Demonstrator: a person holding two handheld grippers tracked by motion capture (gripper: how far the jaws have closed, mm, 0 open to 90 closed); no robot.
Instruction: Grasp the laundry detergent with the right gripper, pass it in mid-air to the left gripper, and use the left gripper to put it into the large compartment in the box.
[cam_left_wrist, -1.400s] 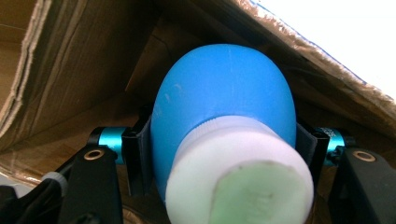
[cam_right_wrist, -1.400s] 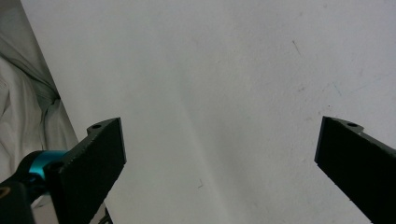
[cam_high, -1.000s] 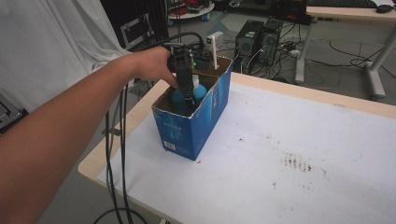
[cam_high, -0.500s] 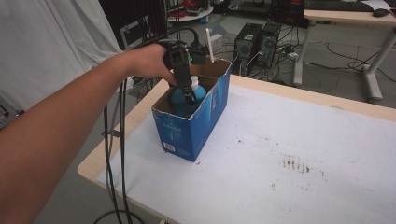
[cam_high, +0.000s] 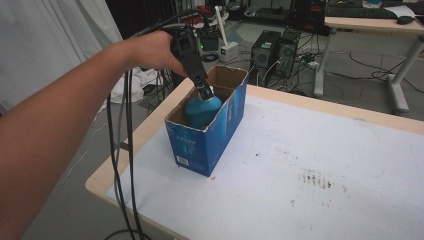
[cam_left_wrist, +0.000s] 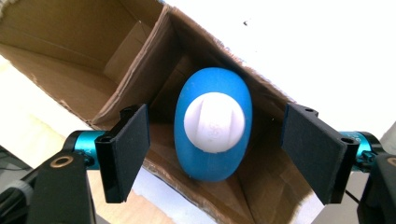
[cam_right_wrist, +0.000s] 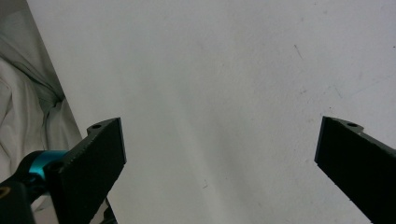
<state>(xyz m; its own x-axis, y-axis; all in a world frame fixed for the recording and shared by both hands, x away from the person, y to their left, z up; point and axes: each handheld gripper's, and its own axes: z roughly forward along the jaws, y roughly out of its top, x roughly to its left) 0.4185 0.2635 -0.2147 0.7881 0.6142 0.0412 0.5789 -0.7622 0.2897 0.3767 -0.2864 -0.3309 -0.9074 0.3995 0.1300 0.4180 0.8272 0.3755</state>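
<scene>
Item: blue bottle (cam_left_wrist: 212, 130), white cap, now standing free in our cardboard box (cam_high: 227, 125); left claw (cam_left_wrist: 219, 149) has released and risen, right claw (cam_right_wrist: 219, 163) released over bare bench (cam_right_wrist: 224, 70).

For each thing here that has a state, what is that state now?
Cardboard box: open at the top, upright on the table.
Blue bottle: inside the box, white cap on, ungripped.
Left gripper: open, jaws either side of the bottle.
Right gripper: open, holding nothing.
</scene>
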